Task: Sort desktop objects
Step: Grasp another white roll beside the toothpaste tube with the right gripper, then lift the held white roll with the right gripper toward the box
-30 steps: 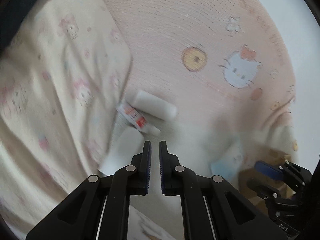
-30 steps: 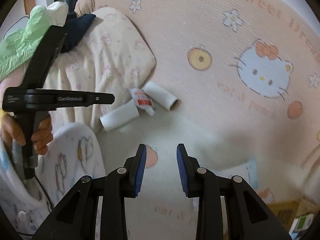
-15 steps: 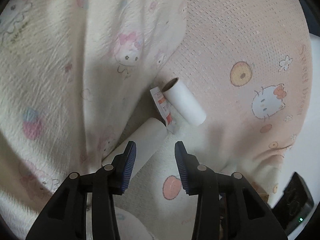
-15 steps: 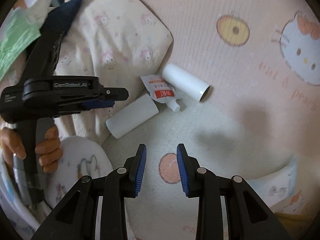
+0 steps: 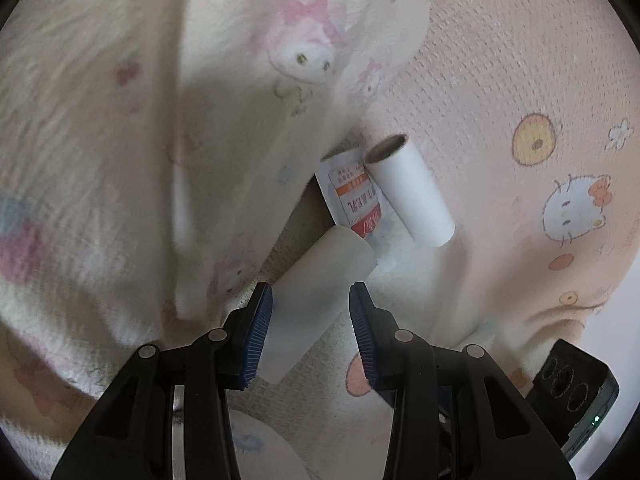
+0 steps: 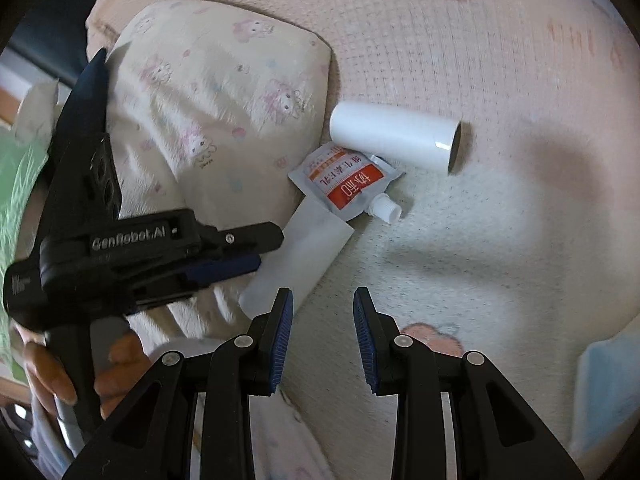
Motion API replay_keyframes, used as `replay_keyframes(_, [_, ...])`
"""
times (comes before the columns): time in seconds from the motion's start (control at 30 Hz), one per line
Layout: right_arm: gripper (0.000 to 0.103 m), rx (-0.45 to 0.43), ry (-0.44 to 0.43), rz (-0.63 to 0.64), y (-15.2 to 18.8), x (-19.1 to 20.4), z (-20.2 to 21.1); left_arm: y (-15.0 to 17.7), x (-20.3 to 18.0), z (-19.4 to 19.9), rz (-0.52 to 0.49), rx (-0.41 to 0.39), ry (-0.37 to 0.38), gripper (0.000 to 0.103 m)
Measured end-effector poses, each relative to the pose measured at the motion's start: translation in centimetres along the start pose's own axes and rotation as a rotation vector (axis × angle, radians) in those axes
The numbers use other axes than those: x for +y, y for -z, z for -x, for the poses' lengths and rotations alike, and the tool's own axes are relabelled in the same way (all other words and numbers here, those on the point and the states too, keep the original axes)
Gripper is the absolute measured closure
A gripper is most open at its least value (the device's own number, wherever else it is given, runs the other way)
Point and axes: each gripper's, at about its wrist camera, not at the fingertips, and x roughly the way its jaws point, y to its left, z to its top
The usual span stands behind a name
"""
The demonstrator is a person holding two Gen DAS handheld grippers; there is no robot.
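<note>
Two white cardboard rolls and a small orange-and-white spout pouch (image 5: 357, 197) (image 6: 343, 182) lie on the bedding beside a pillow. The near roll (image 5: 316, 292) (image 6: 304, 254) runs between the fingers of my left gripper (image 5: 311, 312) (image 6: 266, 250). That gripper is open, and its blue pads sit close to the roll's sides without visibly pressing. The far roll (image 5: 412, 194) (image 6: 394, 136) lies just beyond the pouch. My right gripper (image 6: 323, 320) hovers open over bare blanket to the right of the near roll's end, with nothing between its fingers.
A cream pillow (image 5: 160, 128) (image 6: 208, 92) with pink cartoon prints lies left of the objects. All rest on a pink cartoon-cat blanket (image 5: 520, 80) (image 6: 500, 80). A hand (image 6: 52, 372) holds the left gripper. Green cloth (image 6: 16, 184) is at the far left.
Both grippers have come down closer to the rolls and rolled. The left gripper went from shut to open and now straddles the near roll. The right gripper's gap is unchanged.
</note>
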Motion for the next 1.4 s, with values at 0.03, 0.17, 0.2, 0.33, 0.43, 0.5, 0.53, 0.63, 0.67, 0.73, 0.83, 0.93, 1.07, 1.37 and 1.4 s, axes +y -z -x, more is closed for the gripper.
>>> replay_keyframes(0.03, [0.075, 0.008, -0.012, -0.009, 0.0, 0.0, -0.3, -0.1, -0.1, -0.4, -0.002, 0.021, 0.017, 0.06])
replay_keyframes(0.17, [0.075, 0.03, -0.017, 0.007, 0.5, 0.2, -1.3, -0.3, 0.0, -1.8, 0.008, 0.113, 0.052, 0.06])
replay_keyframes(0.2, [0.075, 0.033, -0.014, 0.012, 0.6, 0.3, -1.5, -0.4, -0.1, -2.1, 0.003, 0.127, 0.05, 0.06])
replay_keyframes(0.33, [0.075, 0.054, 0.009, 0.022, 1.0, 0.4, -2.2, -0.3, -1.4, -3.1, -0.047, 0.171, 0.05, 0.061])
replay_keyframes(0.43, [0.075, 0.048, -0.001, -0.005, 1.0, 0.0, -2.2, 0.1, -2.8, -3.7, -0.101, 0.178, 0.033, 0.065])
replay_keyframes(0.5, [0.074, 0.042, 0.007, -0.025, 1.0, -0.5, -2.2, 0.3, -3.9, -3.9, -0.145, 0.168, 0.007, 0.065])
replay_keyframes(0.53, [0.074, 0.038, 0.001, -0.034, 1.0, -0.7, -2.1, 0.4, -4.4, -4.1, -0.163, 0.166, 0.0, 0.065])
replay_keyframes(0.63, [0.074, 0.015, 0.006, -0.024, 1.2, -1.1, -1.6, 0.8, -5.4, -4.5, -0.208, 0.171, -0.016, 0.066])
replay_keyframes(0.67, [0.074, 0.01, 0.008, -0.018, 1.4, -1.3, -1.5, 1.0, -6.1, -4.9, -0.232, 0.177, -0.022, 0.066])
replay_keyframes(0.73, [0.074, 0.012, 0.006, -0.048, 1.6, -1.9, -1.1, 1.5, -7.2, -5.3, -0.291, 0.183, -0.033, 0.066])
replay_keyframes(0.83, [0.074, 0.009, 0.008, -0.077, 2.0, -2.6, -0.5, 2.5, -8.4, -5.6, -0.368, 0.186, -0.06, 0.066])
replay_keyframes(0.93, [0.075, -0.002, 0.016, -0.1, 2.9, -3.2, 0.2, 3.9, -9.5, -6.1, -0.415, 0.198, -0.068, 0.066])
replay_keyframes(1.07, [0.074, -0.022, 0.049, -0.141, 4.5, -4.4, 1.7, 6.4, -9.9, -6.8, -0.433, 0.195, -0.008, 0.066])
replay_keyframes(1.37, [0.074, -0.056, 0.087, -0.258, 8.7, -9.0, 5.0, 10.4, -10.6, -8.6, -0.448, 0.265, 0.152, 0.069])
replay_keyframes(1.4, [0.074, -0.063, 0.085, -0.268, 9.3, -9.3, 5.3, 11.2, -10.8, -8.6, -0.458, 0.26, 0.149, 0.069])
